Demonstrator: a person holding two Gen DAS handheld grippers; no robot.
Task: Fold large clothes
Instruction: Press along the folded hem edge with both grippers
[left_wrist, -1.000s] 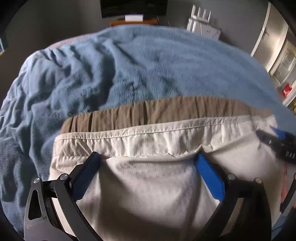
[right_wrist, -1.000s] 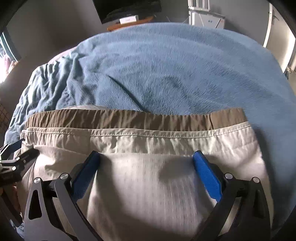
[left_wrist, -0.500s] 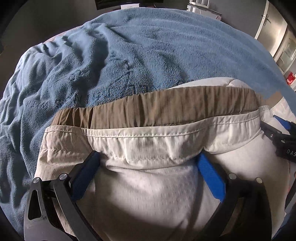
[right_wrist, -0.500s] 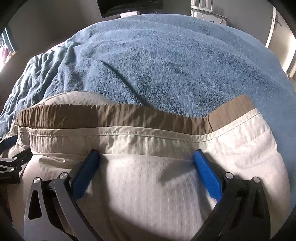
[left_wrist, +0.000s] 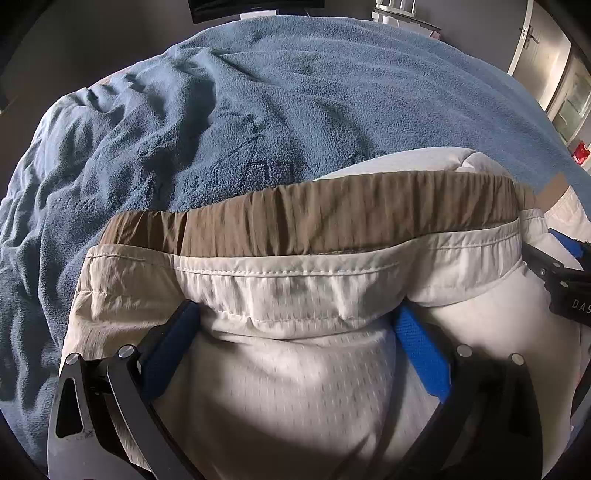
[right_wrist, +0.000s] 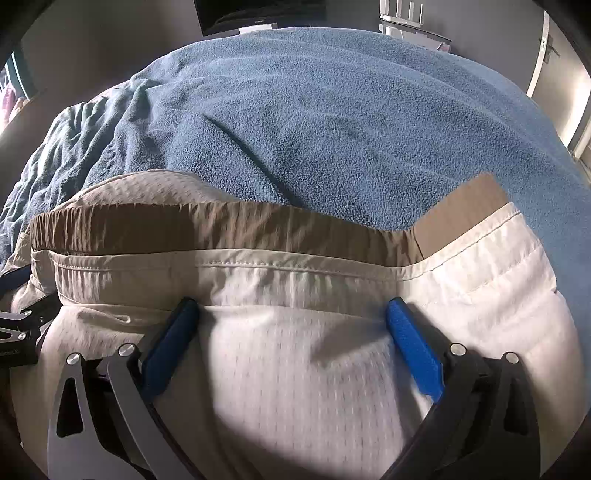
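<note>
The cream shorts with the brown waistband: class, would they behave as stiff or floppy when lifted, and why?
Probably floppy: the cream shorts sag and bunch between the left gripper fingers. Likely light, since the thin mesh lining drapes over the right gripper too. The gathered waistband may stretch.

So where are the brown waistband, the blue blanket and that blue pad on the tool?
brown waistband (left_wrist: 332, 218): left wrist view, middle of the gathered band.
blue blanket (right_wrist: 332, 122): right wrist view, its flat middle.
blue pad (right_wrist: 413, 354): right wrist view, right-hand pad's face.
</note>
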